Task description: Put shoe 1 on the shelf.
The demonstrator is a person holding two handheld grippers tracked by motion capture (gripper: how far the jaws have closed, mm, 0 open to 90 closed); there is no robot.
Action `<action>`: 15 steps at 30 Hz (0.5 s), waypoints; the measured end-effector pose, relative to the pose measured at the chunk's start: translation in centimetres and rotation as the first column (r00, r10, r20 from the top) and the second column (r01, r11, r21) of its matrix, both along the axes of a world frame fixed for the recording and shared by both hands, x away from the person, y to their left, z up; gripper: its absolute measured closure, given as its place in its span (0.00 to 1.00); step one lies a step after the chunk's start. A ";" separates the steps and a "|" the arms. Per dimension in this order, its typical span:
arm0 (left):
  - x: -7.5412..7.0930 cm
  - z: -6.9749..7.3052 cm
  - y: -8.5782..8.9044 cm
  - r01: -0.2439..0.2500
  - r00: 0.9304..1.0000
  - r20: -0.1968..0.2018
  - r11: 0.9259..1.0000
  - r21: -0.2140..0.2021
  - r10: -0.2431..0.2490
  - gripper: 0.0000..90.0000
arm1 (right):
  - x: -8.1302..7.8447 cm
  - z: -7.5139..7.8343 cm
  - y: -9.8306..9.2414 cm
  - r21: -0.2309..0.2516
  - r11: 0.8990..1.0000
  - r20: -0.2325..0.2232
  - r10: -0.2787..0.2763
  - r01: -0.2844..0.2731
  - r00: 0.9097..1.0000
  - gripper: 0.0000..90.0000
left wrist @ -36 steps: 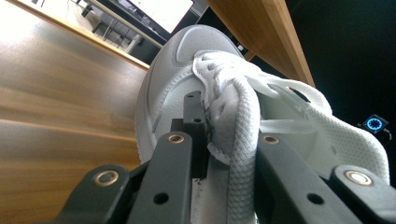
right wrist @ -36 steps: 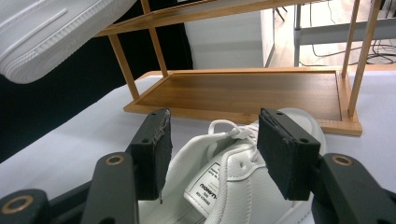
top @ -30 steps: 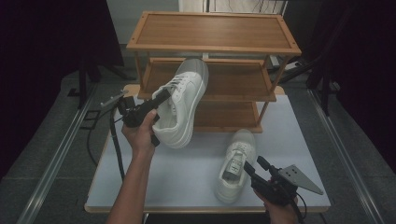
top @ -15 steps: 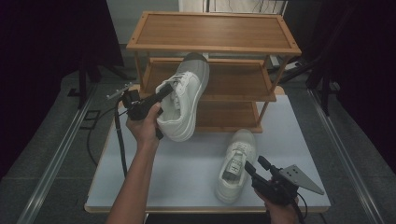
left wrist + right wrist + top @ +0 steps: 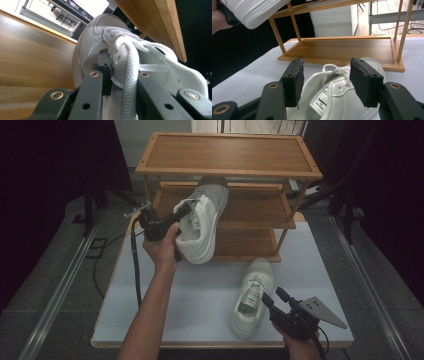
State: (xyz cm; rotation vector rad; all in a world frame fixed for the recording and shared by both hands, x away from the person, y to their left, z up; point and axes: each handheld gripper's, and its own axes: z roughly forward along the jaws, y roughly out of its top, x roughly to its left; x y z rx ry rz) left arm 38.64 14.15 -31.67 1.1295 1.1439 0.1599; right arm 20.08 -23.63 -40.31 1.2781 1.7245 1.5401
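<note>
My two grippers are black: the left gripper (image 5: 184, 210) trails a black cable, and the right gripper (image 5: 274, 297) carries a grey three-cornered plate behind its fingers (image 5: 293, 80). Brass-ringed screws sit below those flat fingers. My forearms are bare, unsleeved.

Smooth varnished wooden rack (image 5: 227, 155), white leather-look shoes (image 5: 250, 295) with woven laces, matt table (image 5: 200, 300).

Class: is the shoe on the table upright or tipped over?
Upright: the shoe rests sole-down on the table, opening facing up, between the open right claw.
</note>
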 end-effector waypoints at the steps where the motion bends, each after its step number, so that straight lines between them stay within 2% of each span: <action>1: 0.2 0.1 0.0 -0.005 1.000 -0.002 1.000 0.001 0.005 0.91 | 0.0 0.0 0.0 0.003 1.000 0.002 0.000 0.000 1.000 0.50; 15: 2.5 0.8 -1.2 -0.062 0.998 -0.014 0.998 0.018 0.063 0.91 | 0.0 0.2 -0.1 0.027 1.000 0.001 0.008 -0.008 1.000 0.50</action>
